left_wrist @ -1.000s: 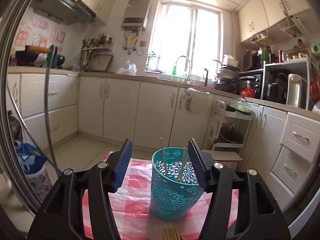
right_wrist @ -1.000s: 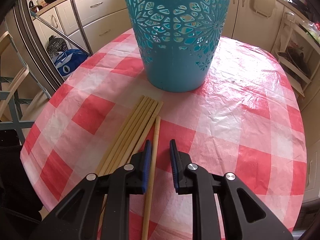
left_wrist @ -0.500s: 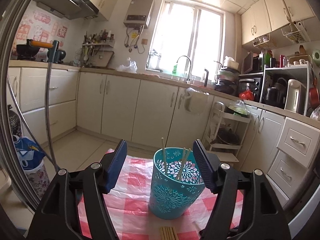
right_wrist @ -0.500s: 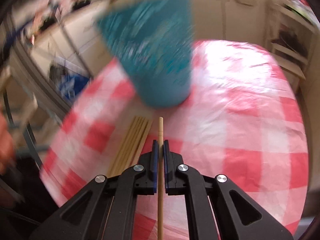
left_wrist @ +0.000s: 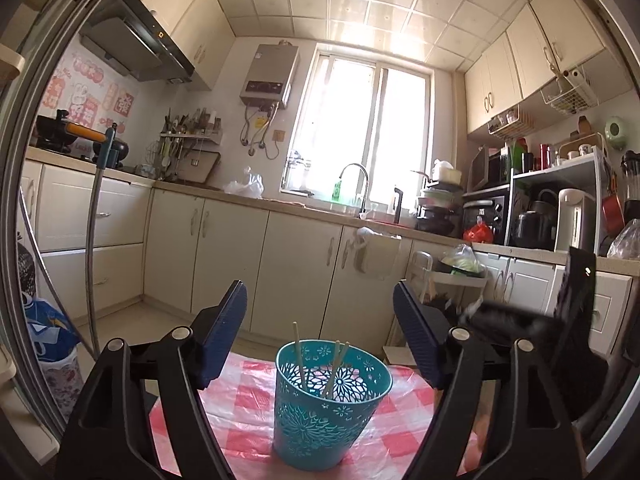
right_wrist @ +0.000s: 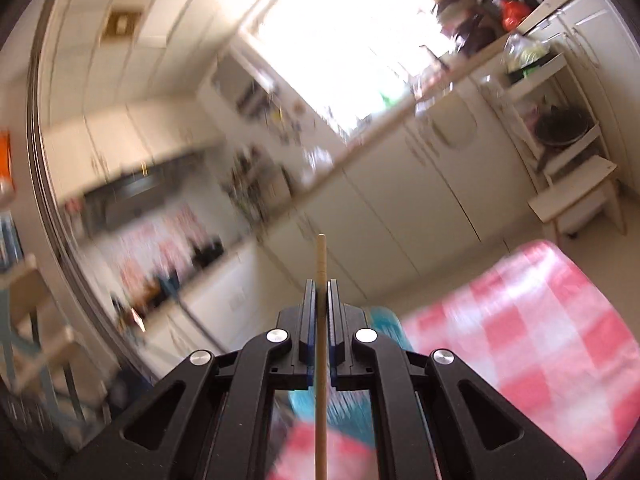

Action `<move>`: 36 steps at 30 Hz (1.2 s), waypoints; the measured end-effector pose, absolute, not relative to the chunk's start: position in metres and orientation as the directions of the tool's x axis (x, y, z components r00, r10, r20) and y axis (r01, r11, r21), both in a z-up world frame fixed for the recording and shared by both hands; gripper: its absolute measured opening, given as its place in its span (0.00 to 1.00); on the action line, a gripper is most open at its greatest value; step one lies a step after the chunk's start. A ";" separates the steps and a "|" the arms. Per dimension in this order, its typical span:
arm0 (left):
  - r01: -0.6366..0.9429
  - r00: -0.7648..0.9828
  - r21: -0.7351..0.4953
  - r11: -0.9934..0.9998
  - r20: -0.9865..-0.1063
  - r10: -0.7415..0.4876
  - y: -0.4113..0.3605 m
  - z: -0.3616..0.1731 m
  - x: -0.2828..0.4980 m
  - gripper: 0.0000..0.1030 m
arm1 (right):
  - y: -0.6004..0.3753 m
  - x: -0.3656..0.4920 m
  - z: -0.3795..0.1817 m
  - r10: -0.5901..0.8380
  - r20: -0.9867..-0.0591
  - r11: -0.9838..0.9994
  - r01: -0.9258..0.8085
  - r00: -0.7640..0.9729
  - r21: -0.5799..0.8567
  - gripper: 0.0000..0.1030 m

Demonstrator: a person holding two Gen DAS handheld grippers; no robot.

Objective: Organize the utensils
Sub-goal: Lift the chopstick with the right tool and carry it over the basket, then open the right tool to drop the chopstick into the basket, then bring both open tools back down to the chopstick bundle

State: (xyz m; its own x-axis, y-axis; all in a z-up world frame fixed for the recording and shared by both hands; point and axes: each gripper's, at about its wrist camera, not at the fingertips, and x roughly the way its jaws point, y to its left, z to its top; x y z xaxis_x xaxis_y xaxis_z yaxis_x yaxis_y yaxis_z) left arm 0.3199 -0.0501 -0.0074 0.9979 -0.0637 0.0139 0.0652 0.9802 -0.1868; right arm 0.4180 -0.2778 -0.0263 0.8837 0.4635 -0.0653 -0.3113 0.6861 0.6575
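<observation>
Chopsticks are the working items: three pale ones (left_wrist: pixel 298 354) stand leaning inside a teal perforated cup (left_wrist: pixel 326 408), lower centre of the left wrist view, and one more chopstick (right_wrist: pixel 320 360) runs up the centre line of the right wrist view. Cup sits upright on a table under a red-and-white checked cloth (left_wrist: pixel 240 404); floral cut-out pattern on its wall, no writing legible on it. Left gripper (left_wrist: pixel 320 312): jaws wide, blue pads well apart to either side above the cup, nothing between them, not touching the cup; jaws have just been opening. Right gripper (right_wrist: pixel 320 292): jaws narrow, clamped on the single chopstick, whose tip projects beyond the pads toward upper centre of frame while its shaft passes back out of the bottom edge. Right wrist view is tilted and motion-blurred; teal of the cup shows behind the gripper body at lower centre, checked cloth at lower right. A dark blurred shape at right of the left wrist view, probably the right gripper; cannot confirm. Labels: pink and red stickers (left_wrist: pixel 86 96) with characters on the wall at upper left of the left wrist view, too small to read. Water heater (left_wrist: pixel 270 76) beside the window carries a label, unreadable.
</observation>
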 end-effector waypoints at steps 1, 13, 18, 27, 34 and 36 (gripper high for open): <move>0.061 0.998 -0.187 0.981 0.015 -0.059 -0.049 -0.008 0.321 0.71 | -0.280 0.427 -0.023 0.443 -0.026 0.665 -0.309 0.896 0.680 0.06; -0.004 0.999 -0.208 0.978 -0.042 -0.005 -0.029 -0.015 0.337 0.72 | -0.279 0.495 -0.043 0.288 0.012 0.627 -0.198 0.958 0.753 0.06; -0.012 0.998 -0.211 0.977 -0.059 -0.001 -0.028 -0.015 0.339 0.73 | -0.270 0.503 -0.071 0.309 -0.119 0.701 -0.142 0.944 0.699 0.07; -0.034 0.990 -0.195 0.980 -0.143 0.005 -0.020 -0.025 0.343 0.77 | -0.263 0.456 -0.070 0.390 -0.288 0.817 -0.185 0.874 0.546 0.22; -0.068 0.966 -0.206 0.976 -0.258 0.013 -0.006 -0.036 0.350 0.79 | -0.245 0.391 -0.093 0.360 -0.569 0.923 -0.195 0.740 0.331 0.32; -0.073 0.955 -0.201 0.977 -0.296 0.011 -0.002 -0.042 0.351 0.79 | -0.225 0.375 -0.113 0.322 -0.668 0.947 -0.236 0.671 0.219 0.32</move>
State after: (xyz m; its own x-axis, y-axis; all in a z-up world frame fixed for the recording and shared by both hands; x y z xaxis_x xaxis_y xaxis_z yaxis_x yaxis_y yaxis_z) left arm 0.3508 -0.0020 -0.0424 0.9552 0.0110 -0.2958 -0.0734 0.9769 -0.2006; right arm 0.3753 -0.2249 -0.1128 0.6707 0.3217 -0.6683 -0.2363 0.9468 0.2186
